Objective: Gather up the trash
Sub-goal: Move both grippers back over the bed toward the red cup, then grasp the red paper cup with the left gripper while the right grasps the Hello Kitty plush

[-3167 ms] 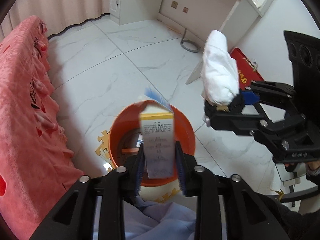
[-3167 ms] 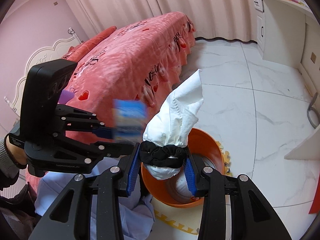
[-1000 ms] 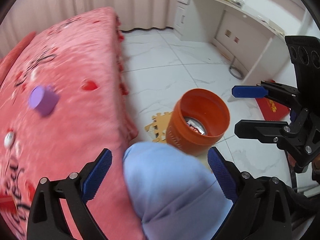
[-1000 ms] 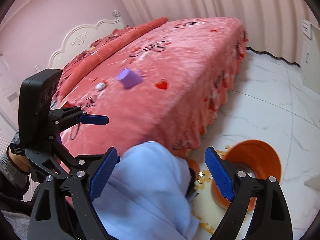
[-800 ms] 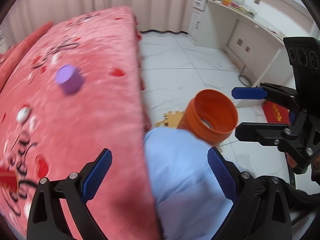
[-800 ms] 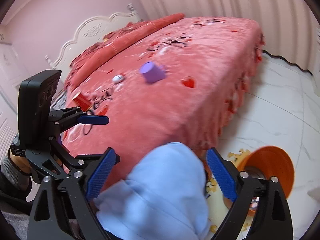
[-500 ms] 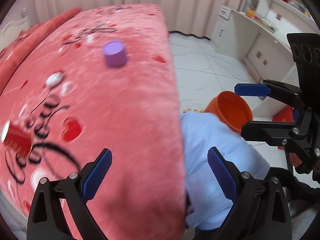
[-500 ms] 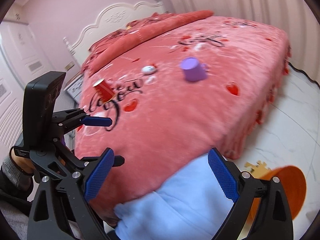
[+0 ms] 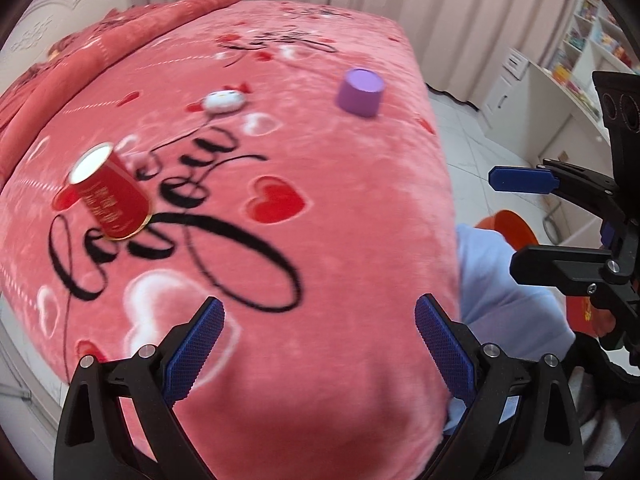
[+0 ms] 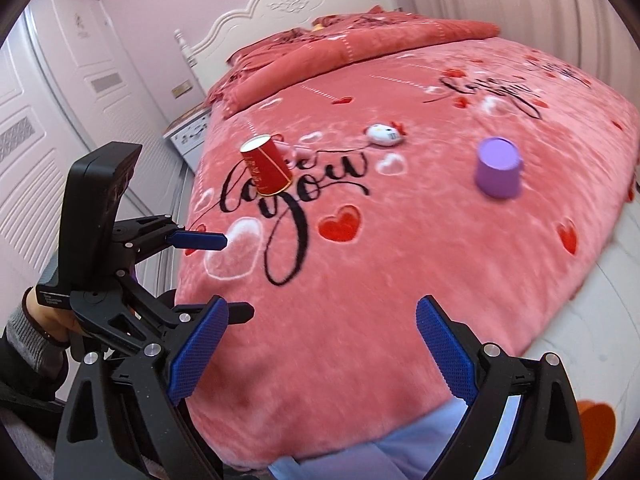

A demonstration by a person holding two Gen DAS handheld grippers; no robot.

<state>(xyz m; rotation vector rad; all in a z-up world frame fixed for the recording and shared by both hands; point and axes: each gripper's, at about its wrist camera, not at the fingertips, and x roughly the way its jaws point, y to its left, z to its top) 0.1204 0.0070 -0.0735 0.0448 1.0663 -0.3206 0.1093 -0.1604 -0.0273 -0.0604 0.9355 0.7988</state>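
A red paper cup (image 9: 105, 196) stands upside down and tilted on the pink bed (image 9: 300, 248), at the left. It also shows in the right wrist view (image 10: 265, 165). A purple cup (image 9: 360, 93) stands upside down farther right, also in the right wrist view (image 10: 498, 168). My left gripper (image 9: 320, 344) is open and empty over the near bed edge. My right gripper (image 10: 322, 350) is open and empty, also over the near edge. The orange bin (image 9: 510, 227) sits on the floor to the right, partly hidden by my knee.
A small white plush toy (image 9: 223, 101) lies on the bed between the cups. A white headboard (image 10: 304, 4) and folded red quilt (image 10: 360, 40) are at the far end. White desk and shelves (image 9: 560, 92) stand at the right. A white door (image 10: 60, 92) is left.
Both grippers let go of their trash over the orange bin, opened, and swung left from the bin to face the bed. The red and purple cups came into view.
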